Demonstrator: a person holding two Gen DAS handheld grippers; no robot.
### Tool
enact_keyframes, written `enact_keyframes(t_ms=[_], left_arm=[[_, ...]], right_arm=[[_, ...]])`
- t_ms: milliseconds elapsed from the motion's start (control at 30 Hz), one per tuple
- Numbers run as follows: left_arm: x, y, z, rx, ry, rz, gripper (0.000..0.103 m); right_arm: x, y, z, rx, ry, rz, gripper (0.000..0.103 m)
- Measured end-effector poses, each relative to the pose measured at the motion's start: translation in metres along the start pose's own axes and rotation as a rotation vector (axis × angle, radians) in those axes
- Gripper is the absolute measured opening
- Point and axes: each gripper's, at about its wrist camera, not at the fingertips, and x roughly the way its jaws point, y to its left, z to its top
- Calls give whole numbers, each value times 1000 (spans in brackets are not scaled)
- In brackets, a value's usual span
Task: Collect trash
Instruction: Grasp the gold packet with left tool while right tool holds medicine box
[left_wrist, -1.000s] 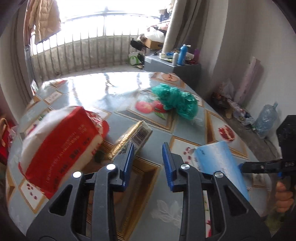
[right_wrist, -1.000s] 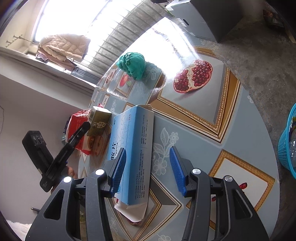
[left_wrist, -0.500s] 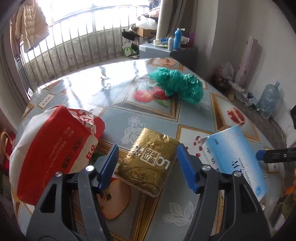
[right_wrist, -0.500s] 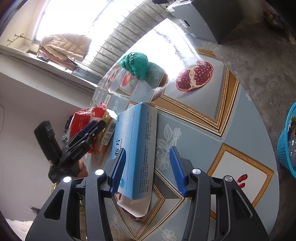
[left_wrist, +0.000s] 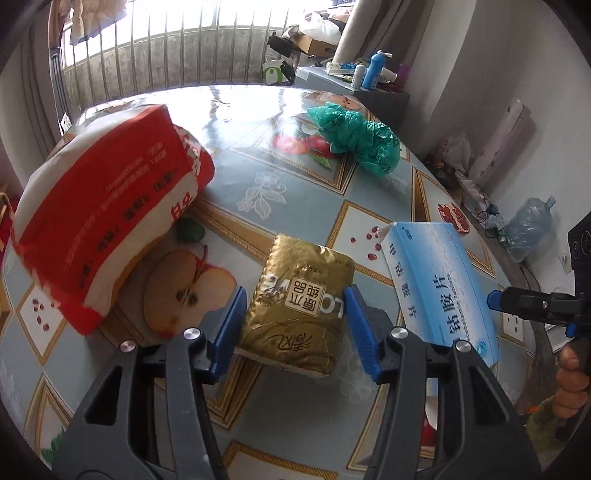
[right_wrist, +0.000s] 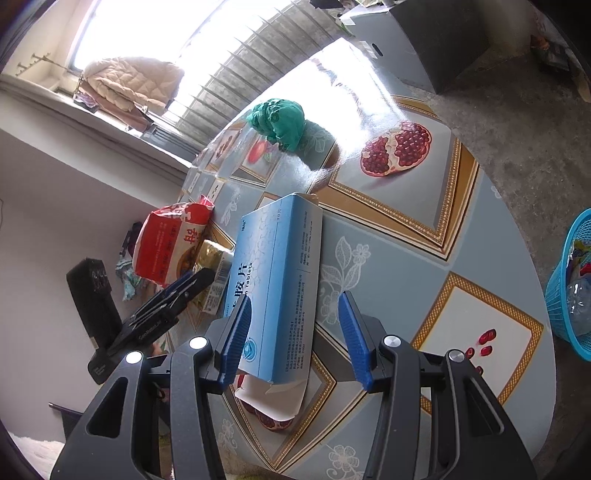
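Note:
A gold foil packet (left_wrist: 299, 295) lies flat on the patterned table (left_wrist: 258, 122). My left gripper (left_wrist: 295, 326) straddles it, jaws closing, the blue pads (left_wrist: 231, 325) right at its two sides. A blue medicine box (right_wrist: 277, 266) lies partly between the jaws of my open right gripper (right_wrist: 293, 332); the left pad (right_wrist: 234, 332) is at the box's edge and the right pad stands clear of it. From the right wrist view, the left gripper (right_wrist: 177, 291) points at the gold packet (right_wrist: 212, 258).
A red and white bag (left_wrist: 103, 221) lies left of the packet, and a crumpled green plastic bag (left_wrist: 358, 136) sits farther back. A blue basket (right_wrist: 572, 280) holding rubbish stands on the floor past the table's right edge. A water bottle (left_wrist: 528, 229) lies by the wall.
My left gripper widened and came down over the gold packet, which now lies between its pads instead of ahead of them. The right gripper and blue box have stayed put.

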Motion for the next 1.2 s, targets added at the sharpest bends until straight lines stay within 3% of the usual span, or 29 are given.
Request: enact_keyframes(t_ms=[100, 300, 400, 600, 900, 1200], left_arm=[[-15, -1, -21, -20, -9, 2, 52], [-33, 20, -39, -122, -20, 21, 52], [-37, 29, -43, -164, -26, 16, 52], [-39, 31, -46, -176, -41, 14, 52], [-44, 26, -53, -180, -40, -9, 52], [-52, 8, -74, -172, -5, -63, 50]], right_arm=[[3, 12, -4, -21, 4, -36, 62], [22, 50, -6, -110, 1, -166, 76], [39, 73, -12, -208, 15, -268, 79], [61, 89, -23, -323, 33, -381, 80], [48, 80, -29, -359, 61, -348, 77], [14, 62, -56, -397, 126, -341, 77]])
